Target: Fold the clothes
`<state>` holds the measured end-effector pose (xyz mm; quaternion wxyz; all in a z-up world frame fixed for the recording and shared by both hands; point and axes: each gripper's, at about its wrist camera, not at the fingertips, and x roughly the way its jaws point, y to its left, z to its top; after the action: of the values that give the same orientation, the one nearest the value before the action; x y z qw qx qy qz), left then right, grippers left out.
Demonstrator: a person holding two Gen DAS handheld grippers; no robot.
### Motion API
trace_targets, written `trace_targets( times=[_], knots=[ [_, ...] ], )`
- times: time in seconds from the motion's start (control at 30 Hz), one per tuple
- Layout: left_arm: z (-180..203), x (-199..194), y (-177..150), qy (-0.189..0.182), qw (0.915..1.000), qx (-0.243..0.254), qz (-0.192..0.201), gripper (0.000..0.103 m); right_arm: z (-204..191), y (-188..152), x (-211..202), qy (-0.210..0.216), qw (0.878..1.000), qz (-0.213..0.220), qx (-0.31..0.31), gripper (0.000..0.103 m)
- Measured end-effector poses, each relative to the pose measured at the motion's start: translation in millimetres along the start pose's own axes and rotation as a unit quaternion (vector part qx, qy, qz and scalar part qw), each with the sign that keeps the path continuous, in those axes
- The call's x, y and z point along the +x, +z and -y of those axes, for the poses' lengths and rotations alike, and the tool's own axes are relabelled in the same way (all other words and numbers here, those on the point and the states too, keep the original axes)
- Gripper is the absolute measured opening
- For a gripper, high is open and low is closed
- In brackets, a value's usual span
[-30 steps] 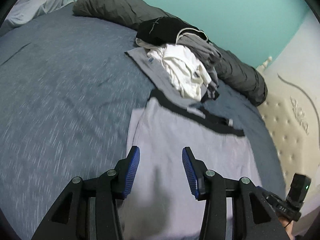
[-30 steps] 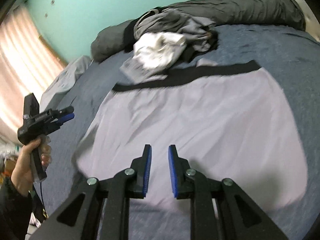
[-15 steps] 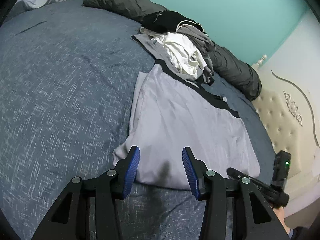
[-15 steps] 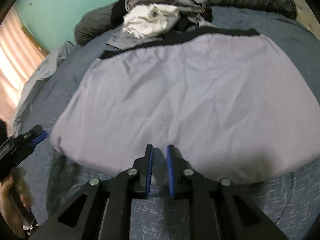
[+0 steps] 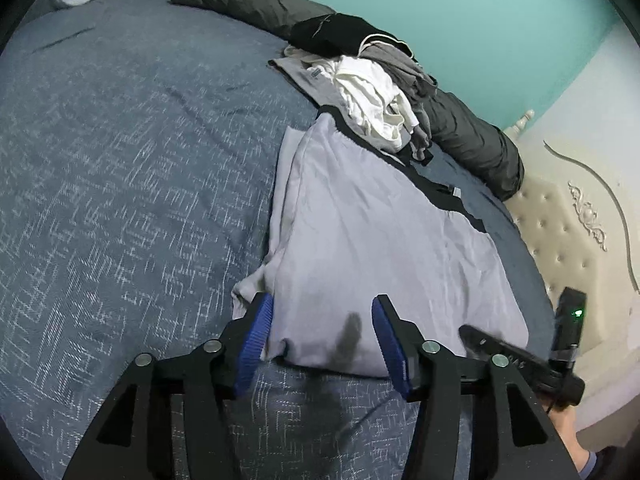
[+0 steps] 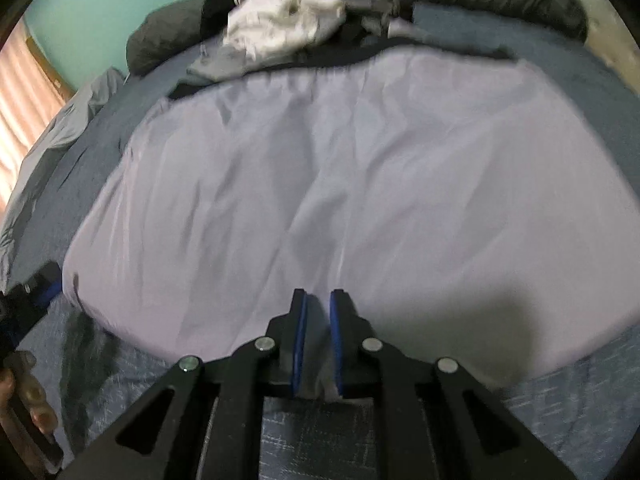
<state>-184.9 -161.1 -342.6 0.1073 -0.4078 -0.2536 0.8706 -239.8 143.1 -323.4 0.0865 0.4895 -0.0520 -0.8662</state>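
Right gripper [image 6: 318, 334] has dropped to the near hem of the lilac shorts [image 6: 340, 184] and nipped it – fingers almost closed on cloth; left gripper [image 5: 322, 342] waits wide apart, empty, at that hem – probably a fold toward the clothes pile [image 5: 372, 92].

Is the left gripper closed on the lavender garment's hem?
No: the left gripper is wide open, its blue pads straddling the lavender garment hem.
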Motion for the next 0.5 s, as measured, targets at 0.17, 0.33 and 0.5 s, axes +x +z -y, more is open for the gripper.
trace_targets(
  times=[0.17, 0.33, 0.5],
  knots=[
    [0.0, 4.5, -0.1, 0.002, 1.0000, 0.003, -0.005, 0.056, -3.1, 0.7, 14.6, -0.018, 1.000, -0.015, -0.008, 0.009],
    [1.3, 8.0, 0.6, 0.005, 0.9999, 0.008, -0.007, 0.057, -5.4, -3.6, 24.4, -0.029, 0.999, -0.021, -0.018, 0.009],
    [1.7, 10.0, 0.4, 0.005, 0.9999, 0.010, -0.009, 0.058, -3.3, 3.1, 25.1, -0.017, 0.999, -0.034, -0.015, 0.009]
  ],
)
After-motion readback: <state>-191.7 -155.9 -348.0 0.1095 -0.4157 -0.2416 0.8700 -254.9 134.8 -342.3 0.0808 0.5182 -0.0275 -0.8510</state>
